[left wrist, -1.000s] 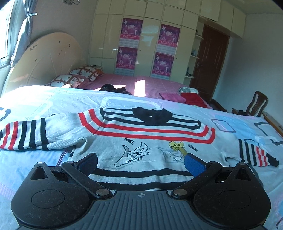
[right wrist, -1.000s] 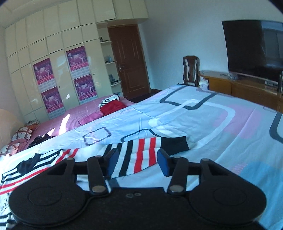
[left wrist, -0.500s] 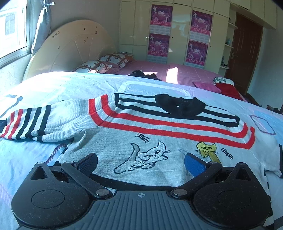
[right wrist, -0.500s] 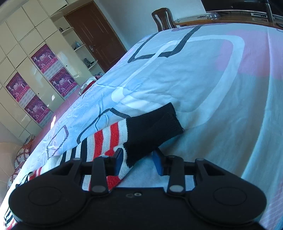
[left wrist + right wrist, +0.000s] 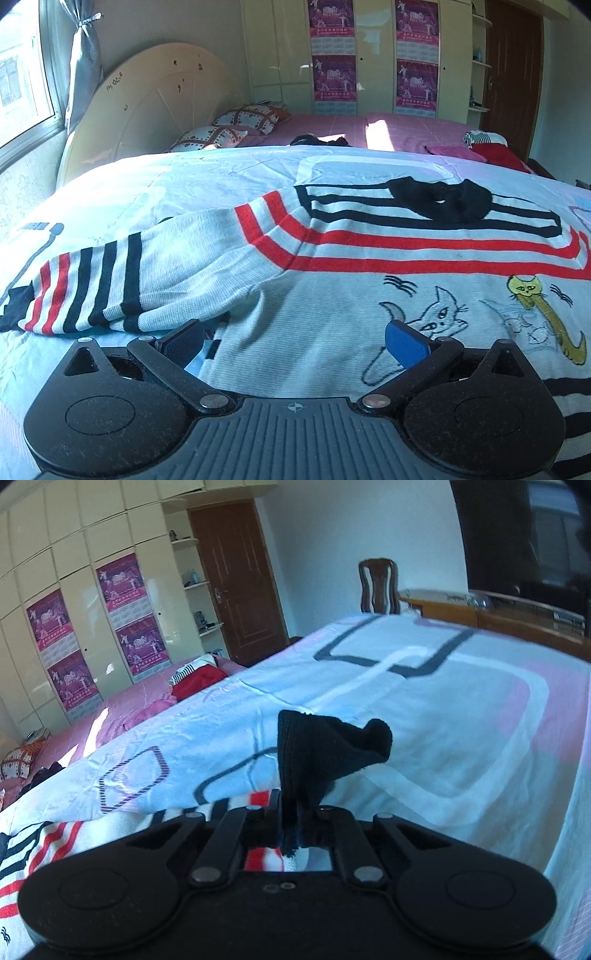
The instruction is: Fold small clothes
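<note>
The right gripper [image 5: 295,823] fingers are clenched on the sweater's black cuff [image 5: 328,753], lifted off the bed [image 5: 480,716]. Only the left view shows the left gripper [image 5: 295,341] fingers spread over the sweater [image 5: 332,302], lying flat.

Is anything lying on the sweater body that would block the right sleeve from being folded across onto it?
Nothing visible does. The right gripper is shut on the black cuff, and the sweater chest lies bare.

My sweater [image 5: 332,295] lies on the bedspread [image 5: 184,177], its sleeve [image 5: 122,280] stretched left, pillows [image 5: 229,125] far behind, cuff [image 5: 325,753] between my right fingers.
</note>
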A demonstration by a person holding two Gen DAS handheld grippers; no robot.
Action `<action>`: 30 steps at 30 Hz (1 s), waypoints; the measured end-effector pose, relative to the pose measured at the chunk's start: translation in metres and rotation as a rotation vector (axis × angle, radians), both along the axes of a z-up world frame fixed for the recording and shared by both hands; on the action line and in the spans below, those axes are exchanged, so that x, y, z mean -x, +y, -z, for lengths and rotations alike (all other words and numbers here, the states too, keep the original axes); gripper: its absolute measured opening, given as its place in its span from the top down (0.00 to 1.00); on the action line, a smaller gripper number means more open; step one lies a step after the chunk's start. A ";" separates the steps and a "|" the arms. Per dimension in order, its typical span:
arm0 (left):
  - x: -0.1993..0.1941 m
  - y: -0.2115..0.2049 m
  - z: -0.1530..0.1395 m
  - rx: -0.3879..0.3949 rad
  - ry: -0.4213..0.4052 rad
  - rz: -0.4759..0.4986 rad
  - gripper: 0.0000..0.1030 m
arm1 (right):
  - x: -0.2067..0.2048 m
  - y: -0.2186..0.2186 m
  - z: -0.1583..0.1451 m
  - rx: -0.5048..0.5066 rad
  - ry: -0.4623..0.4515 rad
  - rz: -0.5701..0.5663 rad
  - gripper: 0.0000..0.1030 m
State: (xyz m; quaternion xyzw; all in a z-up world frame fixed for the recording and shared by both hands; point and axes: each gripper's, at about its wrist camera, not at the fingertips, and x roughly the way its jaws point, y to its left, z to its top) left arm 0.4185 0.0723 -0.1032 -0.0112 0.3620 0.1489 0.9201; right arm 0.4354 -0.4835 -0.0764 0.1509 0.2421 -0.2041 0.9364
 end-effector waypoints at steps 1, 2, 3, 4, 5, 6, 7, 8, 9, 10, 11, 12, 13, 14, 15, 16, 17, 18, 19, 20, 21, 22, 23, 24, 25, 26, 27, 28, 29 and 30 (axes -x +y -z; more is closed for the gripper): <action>-0.001 0.008 0.001 0.001 0.001 0.001 0.00 | -0.003 0.015 -0.008 0.026 -0.009 -0.019 0.92; -0.002 0.017 0.002 0.004 0.001 0.004 0.00 | -0.006 0.029 -0.015 0.044 -0.018 -0.041 0.92; -0.001 0.025 0.003 0.012 -0.004 0.003 0.00 | -0.009 0.048 -0.022 0.064 -0.028 -0.072 0.92; -0.001 0.033 0.003 0.021 -0.011 0.003 0.00 | -0.015 0.069 -0.029 0.090 -0.040 -0.112 0.92; 0.000 0.039 0.003 0.027 -0.015 0.007 0.00 | -0.018 0.092 -0.034 0.113 -0.052 -0.155 0.92; 0.002 0.047 0.003 0.031 -0.020 0.012 0.00 | -0.022 0.110 -0.037 0.120 -0.057 -0.188 0.92; 0.005 0.053 0.003 0.029 -0.025 0.014 0.00 | -0.027 0.131 -0.040 0.117 -0.061 -0.230 0.92; 0.007 0.059 0.002 0.029 -0.028 0.016 0.00 | -0.031 0.152 -0.041 0.111 -0.065 -0.274 0.92; 0.009 0.066 0.002 0.030 -0.029 0.016 0.00 | -0.036 0.177 -0.040 0.110 -0.066 -0.323 0.92; 0.012 0.073 0.002 0.035 -0.030 0.014 0.00 | -0.040 0.198 -0.038 0.109 -0.064 -0.363 0.92; 0.015 0.080 0.002 0.045 -0.030 0.015 0.00 | -0.043 0.218 -0.035 0.106 -0.057 -0.403 0.92; 0.017 0.086 0.002 0.051 -0.031 0.016 0.00 | -0.046 0.238 -0.029 0.113 -0.047 -0.445 0.92; 0.018 0.091 0.003 0.053 -0.030 0.013 0.00 | -0.048 0.257 -0.025 0.124 -0.037 -0.482 0.92; 0.019 0.097 0.003 0.055 -0.030 0.007 0.00 | -0.049 0.273 -0.018 0.132 -0.024 -0.519 0.92; 0.020 0.102 0.003 0.064 -0.030 0.002 0.00 | -0.049 0.289 -0.012 0.135 -0.011 -0.557 0.92; 0.020 0.107 0.003 0.082 -0.034 0.002 0.00 | -0.050 0.304 -0.005 0.136 0.008 -0.594 0.92; 0.021 0.110 0.003 0.096 -0.041 0.003 0.00 | -0.049 0.321 0.000 0.138 0.029 -0.632 0.92; 0.019 0.112 0.003 0.105 -0.045 0.006 0.00 | -0.047 0.332 0.007 0.146 0.041 -0.671 0.92; 0.017 0.111 0.003 0.108 -0.044 0.009 0.00 | -0.046 0.348 0.014 0.169 0.069 -0.724 0.92; 0.014 0.110 0.003 0.109 -0.041 0.011 0.00 | -0.046 0.364 0.024 0.195 0.126 -0.770 0.86; 0.011 0.108 0.003 0.114 -0.036 0.019 0.00 | -0.046 0.372 0.031 0.215 0.167 -0.783 0.83; 0.007 0.104 0.003 0.129 -0.037 0.033 0.00 | -0.040 0.376 0.031 0.243 0.147 -0.773 0.81; 0.004 0.099 0.003 0.144 -0.040 0.046 0.00 | -0.032 0.375 0.025 0.253 0.112 -0.759 0.71; 0.000 0.092 0.002 0.165 -0.043 0.065 0.00 | -0.024 0.370 0.018 0.233 0.075 -0.749 0.67; -0.004 0.086 0.002 0.189 -0.046 0.089 0.00 | -0.017 0.361 0.012 0.201 0.049 -0.745 0.66; -0.009 0.076 0.002 0.228 -0.051 0.125 0.00 | -0.011 0.347 0.006 0.173 0.034 -0.735 0.72; -0.014 0.067 0.003 0.266 -0.056 0.155 0.00 | -0.005 0.336 0.001 0.160 0.021 -0.716 0.73; -0.019 0.058 0.003 0.304 -0.062 0.181 0.01 | 0.002 0.324 -0.004 0.155 0.007 -0.688 0.73; -0.025 0.046 0.003 0.343 -0.066 0.212 0.03 | 0.007 0.309 -0.009 0.149 0.001 -0.655 0.73; -0.032 0.030 0.005 0.394 -0.074 0.253 0.12 | 0.013 0.299 -0.012 0.143 0.000 -0.630 0.73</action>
